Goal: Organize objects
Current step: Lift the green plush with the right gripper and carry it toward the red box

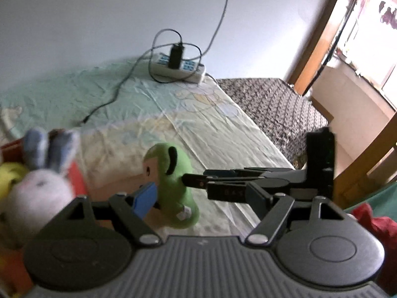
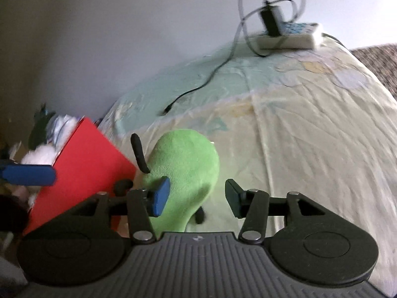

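Note:
A green plush toy (image 1: 173, 186) with a tan face stands on the pale sheet (image 1: 211, 129). It sits between the fingers of my open left gripper (image 1: 198, 198), close to the blue left pad. My right gripper (image 1: 196, 181) reaches in from the right, its tips at the toy's back. In the right wrist view the green plush (image 2: 183, 173) fills the gap of the open right gripper (image 2: 196, 196) and touches the left pad. A red box (image 2: 82, 164) beside it holds a white bunny (image 1: 37, 188) with blue ears and a yellow toy (image 1: 10, 176).
A white power strip (image 1: 178, 69) with a black charger and a loose black cable (image 1: 109, 99) lies at the far end by the wall. A dark patterned blanket (image 1: 273, 104) covers the right side. A wooden frame (image 1: 320, 37) and a red cloth (image 1: 372, 221) are at right.

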A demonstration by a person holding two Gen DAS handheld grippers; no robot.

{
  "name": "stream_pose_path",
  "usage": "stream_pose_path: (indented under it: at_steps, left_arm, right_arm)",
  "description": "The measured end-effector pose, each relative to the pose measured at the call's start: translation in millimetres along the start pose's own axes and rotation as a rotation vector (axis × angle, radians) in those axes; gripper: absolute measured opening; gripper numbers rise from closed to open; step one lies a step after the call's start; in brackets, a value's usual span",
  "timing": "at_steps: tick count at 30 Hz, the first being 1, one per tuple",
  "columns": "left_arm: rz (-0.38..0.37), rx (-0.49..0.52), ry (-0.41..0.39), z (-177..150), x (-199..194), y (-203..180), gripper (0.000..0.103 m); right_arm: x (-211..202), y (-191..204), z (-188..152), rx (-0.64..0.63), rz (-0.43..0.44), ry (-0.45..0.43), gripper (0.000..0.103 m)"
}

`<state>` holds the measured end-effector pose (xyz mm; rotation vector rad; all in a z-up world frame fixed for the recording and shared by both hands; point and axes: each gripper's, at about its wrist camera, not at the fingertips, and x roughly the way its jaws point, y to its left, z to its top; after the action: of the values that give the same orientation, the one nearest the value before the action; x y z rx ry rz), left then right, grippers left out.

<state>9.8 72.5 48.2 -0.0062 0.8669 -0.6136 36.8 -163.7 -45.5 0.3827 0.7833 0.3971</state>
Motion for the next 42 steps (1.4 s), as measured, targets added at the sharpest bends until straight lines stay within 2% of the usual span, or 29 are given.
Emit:
stream_pose_path:
  at_steps: [3, 6, 10, 11, 13, 16, 19, 23, 25, 26, 27, 31, 35, 39, 42]
  left_arm:
    - [0.029, -0.037, 0.027, 8, 29, 8, 0.080]
    - [0.009, -0.072, 0.054, 12, 47, 13, 0.080]
    - [0.043, -0.049, 0.109, 8, 77, 14, 0.080]
    - [0.059, -0.052, 0.116, 6, 83, 14, 0.084]
    - [0.084, -0.043, 0.101, 5, 85, 13, 0.085]
    - [0.046, -0.038, 0.083, 7, 82, 9, 0.085]
    - [0.008, 0.009, 0.077, 10, 83, -4, 0.085]
    - [-0.080, 0.060, 0.093, 5, 94, -27, 0.085]
    - [-0.123, 0.081, 0.117, 3, 100, -37, 0.082]
    - [-0.139, 0.097, 0.136, 1, 102, -43, 0.077]
    - [-0.146, 0.111, 0.143, 0, 103, -47, 0.077]
    - [-0.156, 0.127, 0.119, -1, 89, -48, 0.077]
    - [-0.116, 0.053, 0.084, 3, 76, -28, 0.082]
    - [-0.054, -0.065, 0.057, 9, 76, -1, 0.086]
    - [0.007, -0.124, 0.101, 10, 93, 15, 0.085]
  right_arm:
    - [-1, -10, 0, 0.028, -0.038, 0.005, 0.050]
    - [1, -21, -3, 0.038, -0.084, 0.026, 0.043]
    - [-14, -44, -7, 0.131, -0.051, -0.003, 0.044]
    - [-18, -48, -7, 0.157, -0.048, -0.015, 0.044]
    - [-24, -58, -6, 0.212, -0.033, -0.031, 0.044]
    - [-32, -65, -5, 0.260, -0.009, -0.045, 0.044]
    - [-35, -65, 1, 0.266, 0.020, -0.060, 0.044]
    - [-31, -67, 12, 0.315, 0.112, -0.066, 0.045]
    - [-29, -69, 18, 0.336, 0.159, -0.057, 0.046]
    - [-27, -70, 21, 0.337, 0.180, -0.044, 0.047]
    - [-25, -70, 24, 0.332, 0.196, -0.024, 0.051]
    - [-17, -72, 26, 0.307, 0.169, 0.015, 0.053]
    - [-5, -80, 22, 0.356, 0.177, 0.051, 0.053]
    - [4, -77, 21, 0.340, 0.180, 0.067, 0.053]
    - [10, -79, 20, 0.367, 0.214, 0.076, 0.055]
